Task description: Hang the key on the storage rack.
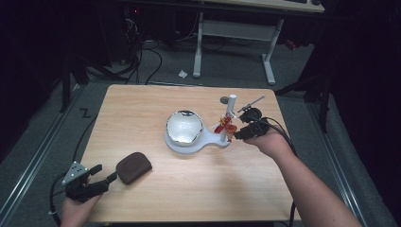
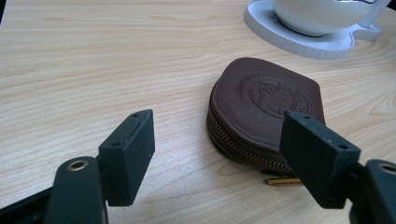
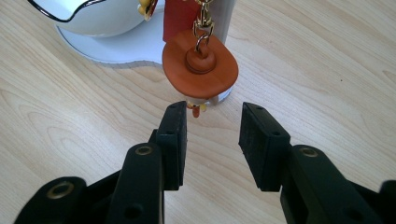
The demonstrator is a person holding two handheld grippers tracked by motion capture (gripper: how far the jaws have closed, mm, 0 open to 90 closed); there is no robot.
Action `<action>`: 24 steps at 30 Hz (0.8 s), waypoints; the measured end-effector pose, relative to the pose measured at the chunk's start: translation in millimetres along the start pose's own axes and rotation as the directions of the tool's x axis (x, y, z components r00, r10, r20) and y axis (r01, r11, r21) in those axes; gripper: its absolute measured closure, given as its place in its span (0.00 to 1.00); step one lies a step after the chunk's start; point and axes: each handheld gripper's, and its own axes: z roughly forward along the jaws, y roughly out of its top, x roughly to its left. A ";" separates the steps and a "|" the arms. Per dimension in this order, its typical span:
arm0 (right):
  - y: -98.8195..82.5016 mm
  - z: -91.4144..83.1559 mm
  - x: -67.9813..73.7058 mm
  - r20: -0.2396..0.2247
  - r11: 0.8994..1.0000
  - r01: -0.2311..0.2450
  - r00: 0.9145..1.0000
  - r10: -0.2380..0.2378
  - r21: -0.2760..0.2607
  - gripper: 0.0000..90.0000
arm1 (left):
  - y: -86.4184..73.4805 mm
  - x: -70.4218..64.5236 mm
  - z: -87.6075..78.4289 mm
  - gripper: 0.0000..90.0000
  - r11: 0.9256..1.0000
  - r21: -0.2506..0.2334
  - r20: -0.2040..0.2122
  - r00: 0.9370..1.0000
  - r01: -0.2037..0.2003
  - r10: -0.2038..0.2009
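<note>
So the right hand-held gripper (image 3: 212, 128) sits with its jaws partly open and nothing between them, right in front of the orange keychain charm (image 3: 201, 70) that hangs by a clip at the white stand (image 1: 189, 142) near the desk's (image 1: 142, 104) right side. Left hand-held gripper (image 2: 217, 154) is wide open and empty too, down at the front left corner, just beside the brown zip pouch (image 2: 266, 112) lying flat on the wood.

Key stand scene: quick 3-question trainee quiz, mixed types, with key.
1. True or false: the left gripper is shut on the brown pouch.
2. What hangs just beyond the right gripper? A) orange charm B) spoon C) pen
3. What does the white stand base carry beside its post?

Key: 1 false, its fingers stand open; 2 A, the orange charm; 3 a white bowl.
</note>
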 end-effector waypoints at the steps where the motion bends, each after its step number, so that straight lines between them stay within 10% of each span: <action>1: -0.9 -1.0 -0.3 0.002 1.000 0.001 1.000 -0.001 0.000 0.69 | 0.0 -0.1 0.2 0.30 1.000 0.001 0.000 1.000 -0.001 0.001; 24: -55.5 -13.9 -12.8 0.033 0.996 -0.043 0.998 0.045 -0.075 0.63 | 1.6 -5.3 4.1 0.30 1.000 0.022 0.015 1.000 -0.005 0.004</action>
